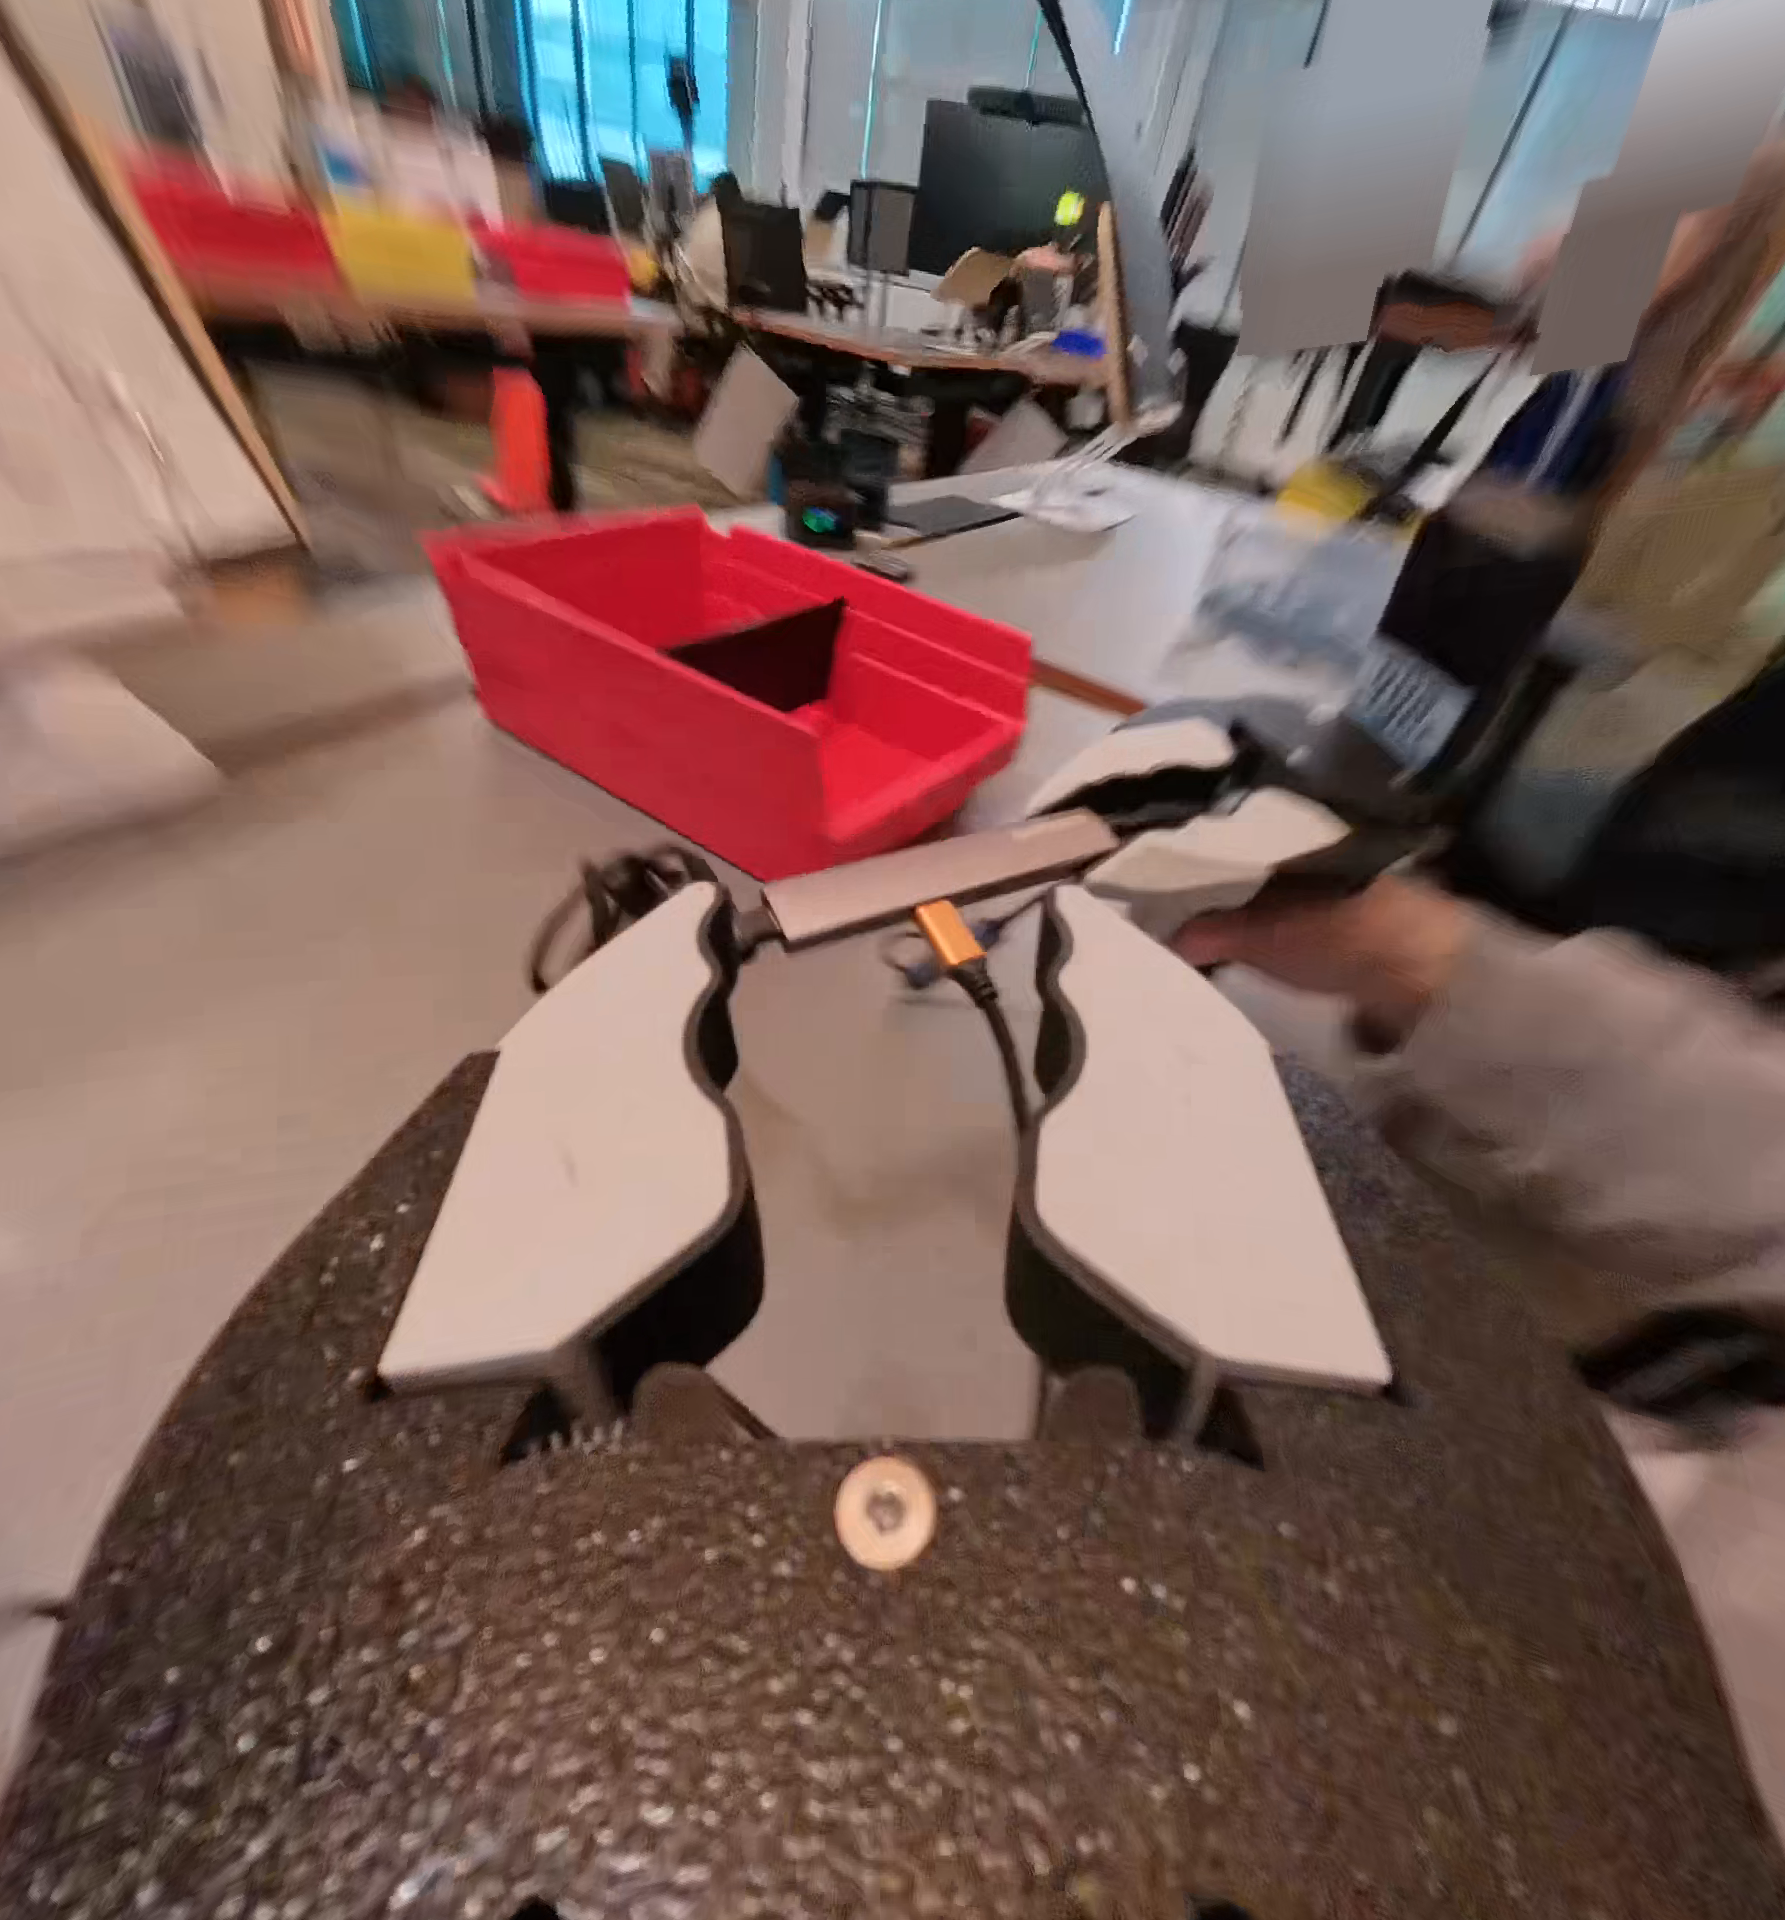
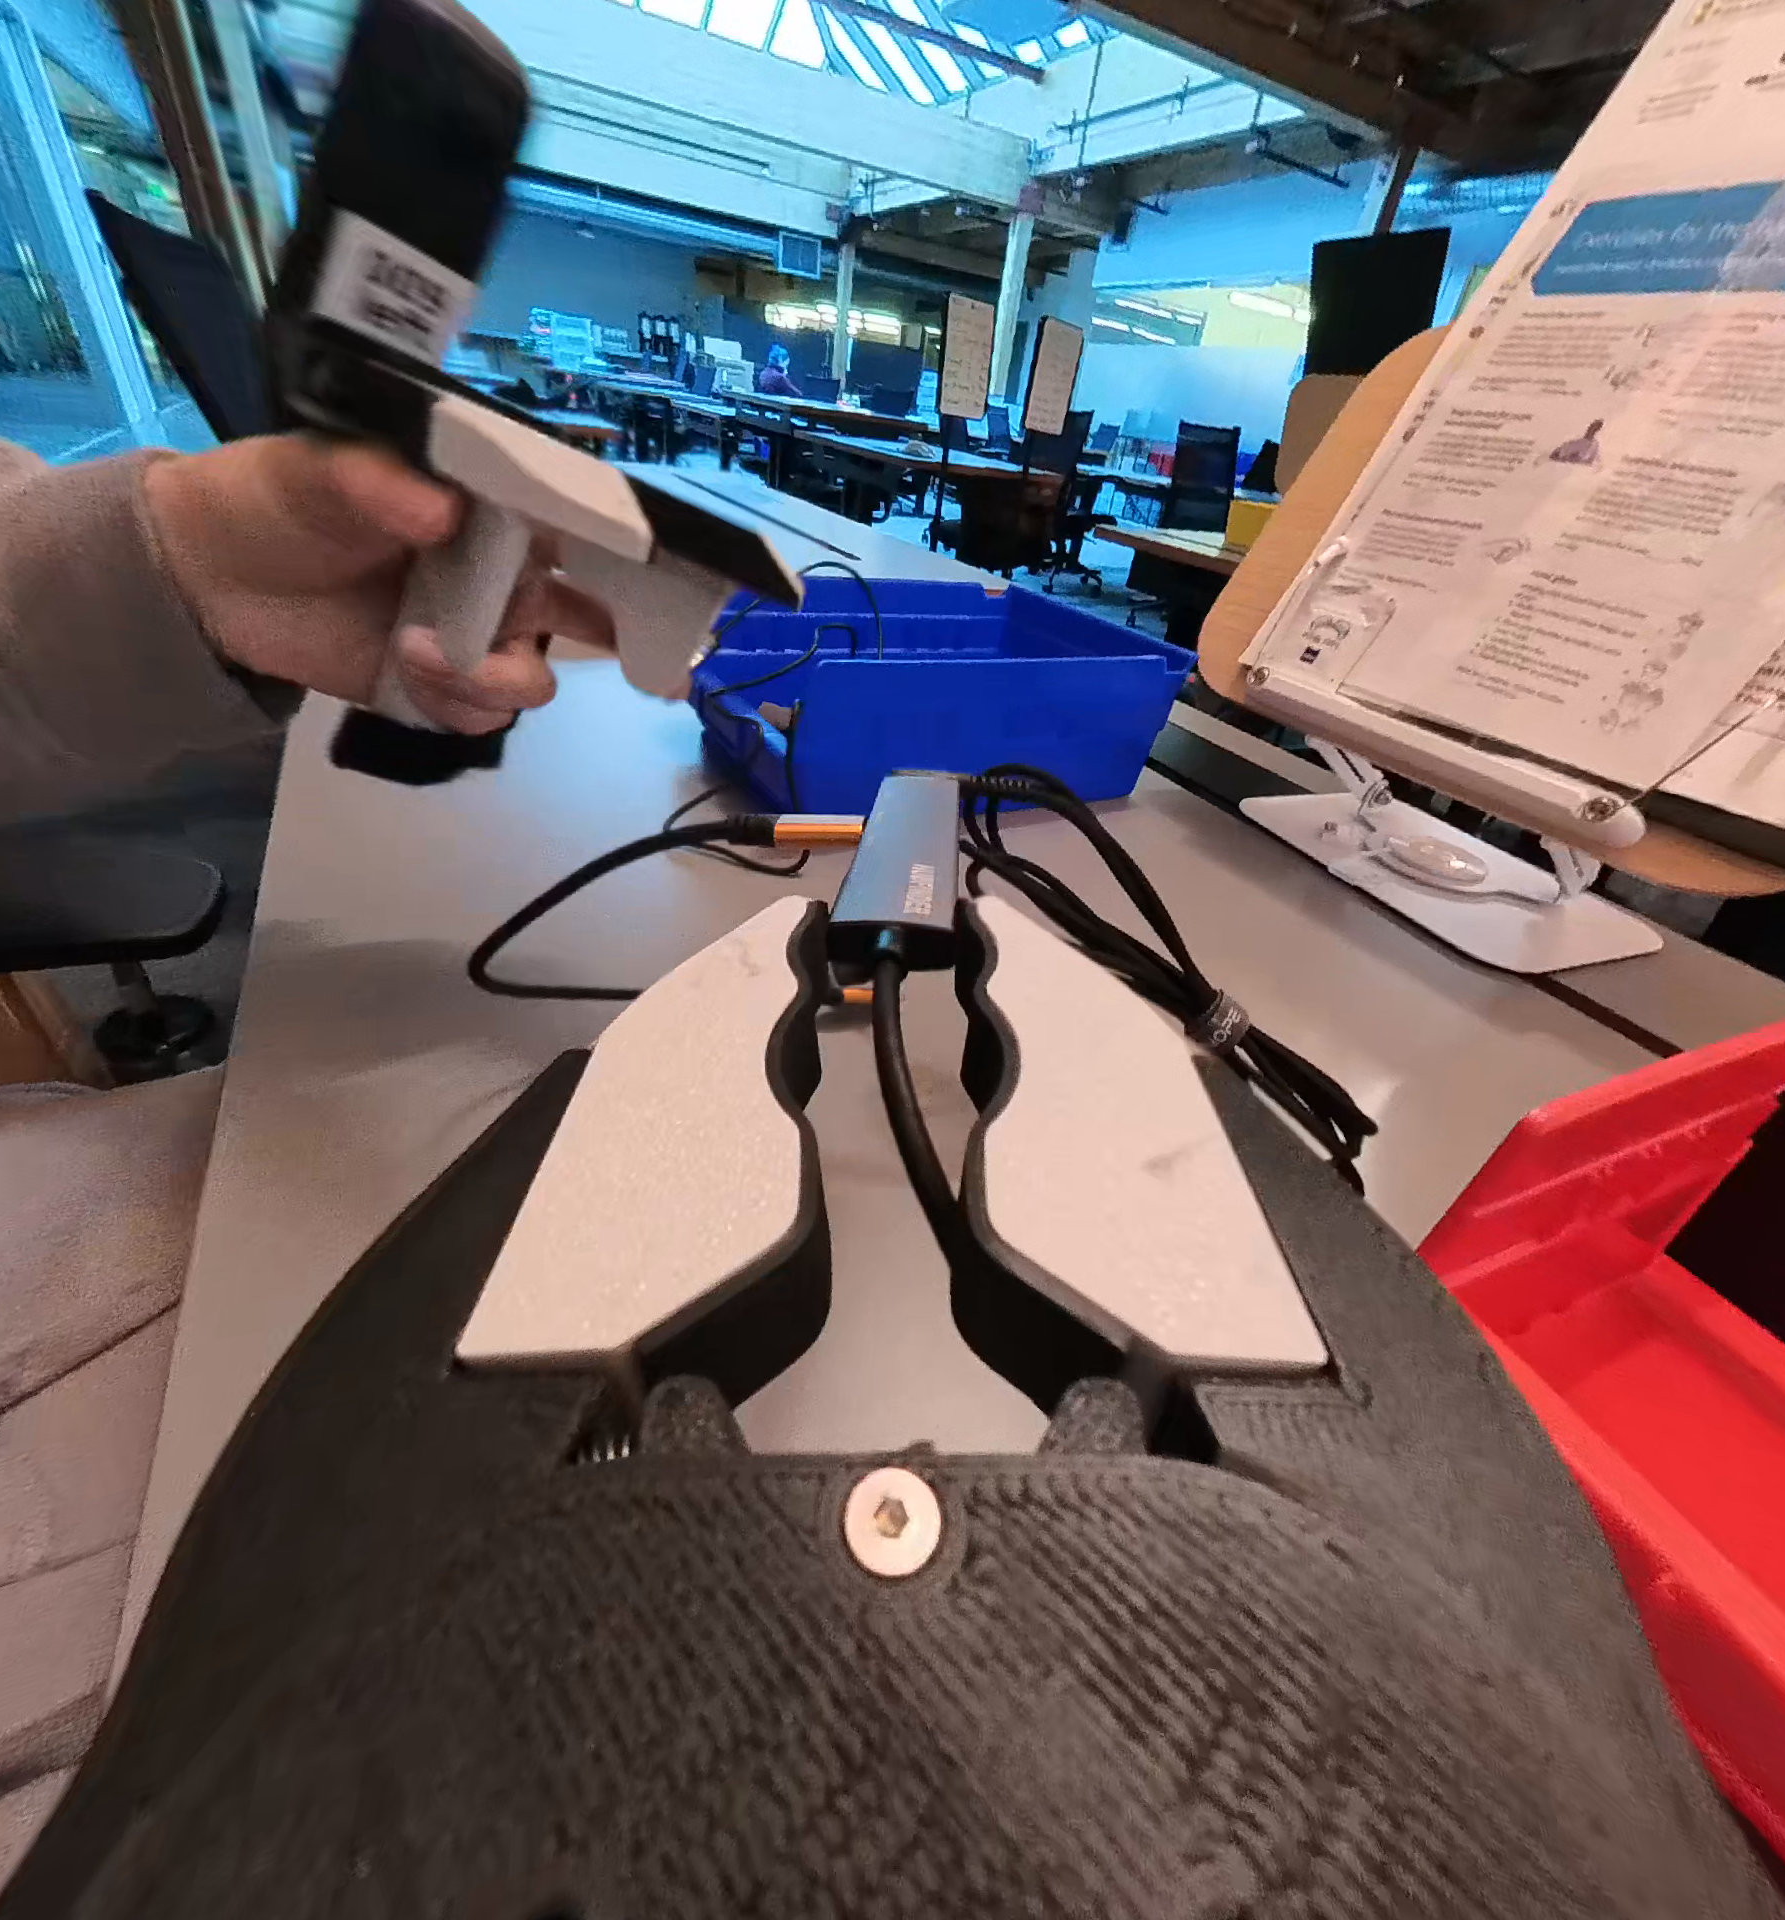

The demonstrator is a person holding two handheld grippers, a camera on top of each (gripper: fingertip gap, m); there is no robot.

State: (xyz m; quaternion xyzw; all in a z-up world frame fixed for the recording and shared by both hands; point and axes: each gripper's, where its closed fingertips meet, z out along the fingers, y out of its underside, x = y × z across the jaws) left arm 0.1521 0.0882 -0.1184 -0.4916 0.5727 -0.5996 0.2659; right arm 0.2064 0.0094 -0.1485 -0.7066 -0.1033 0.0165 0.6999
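— Right claw [image 2: 893, 925]: clenched on the near end of the grey hub [image 2: 898, 868], right where its own black lead comes out and runs back between the fingers.

— And the left claw [image 1: 883, 914]?

— Released, fingers spread, gripping nothing. Held up above the table [image 2: 400, 883], near the blue bin [image 2: 971, 707] in the right wrist view; blurred there.

— Anything plugged into the hub?

— Yes: orange-tipped plug [image 2: 815, 831] seated in its side, black cable trailing off across the table. Seen through the left camera, sits just beyond the open fingertips, apart from both.

— Hub resting on the table or raised?

— Hard to say; stuck out level from the right claw, far end free.

— Around it?

— Bundled black cable [image 2: 1179, 997] strapped together just right of the hub. Red bin [image 1: 659, 707] beside the right claw, dark divider inside, otherwise bare as far as visible. Blue bin beyond the hub with thin wires in it. Paper sheet on a tilted stand [image 2: 1439, 623] off to the right.
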